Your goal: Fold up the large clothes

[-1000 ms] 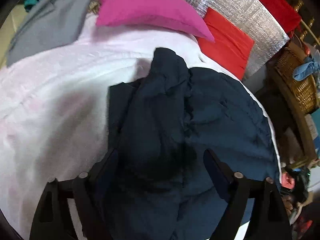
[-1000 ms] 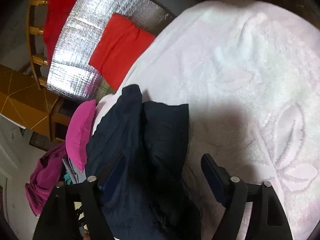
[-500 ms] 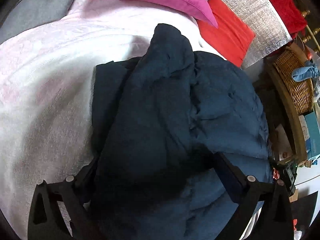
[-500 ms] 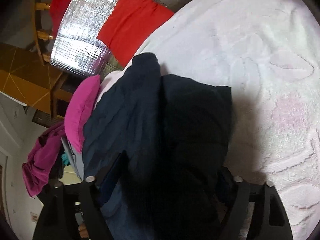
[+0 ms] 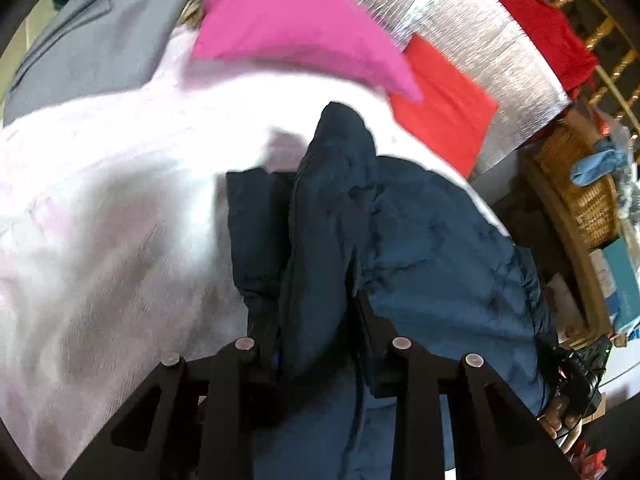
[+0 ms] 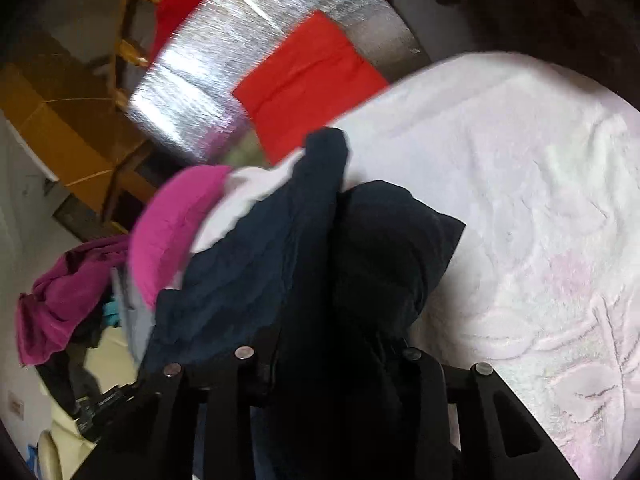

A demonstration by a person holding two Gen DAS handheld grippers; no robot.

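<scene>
Left gripper (image 5: 320,320): jaws closing, a thick bunch of the dark navy garment (image 5: 432,248) between them and the cloth pinched at the pads. Right gripper (image 6: 332,344): jaws likewise closing on a bundled ridge of the same garment, fabric filling the gap.

Garment lies on the bed, on a white-pink blanket (image 5: 100,208), gathered into a lengthwise hump with one narrow end reaching toward the far side. In the right wrist view a squarish flap lies flat to the right.

Progress, as judged: early to middle. Garment is bunched, not flat; no clean rectangular fold shows. Lifting, spreading and folding over appear to remain.

Beyond it: pink pillow (image 5: 288,20), red cushion (image 5: 444,108), silver foil panel (image 5: 472,40), wicker basket (image 5: 576,184) far right.

Hard to read: near hem is cut off under both grippers; garment type unclear; both views motion-blurred.
</scene>
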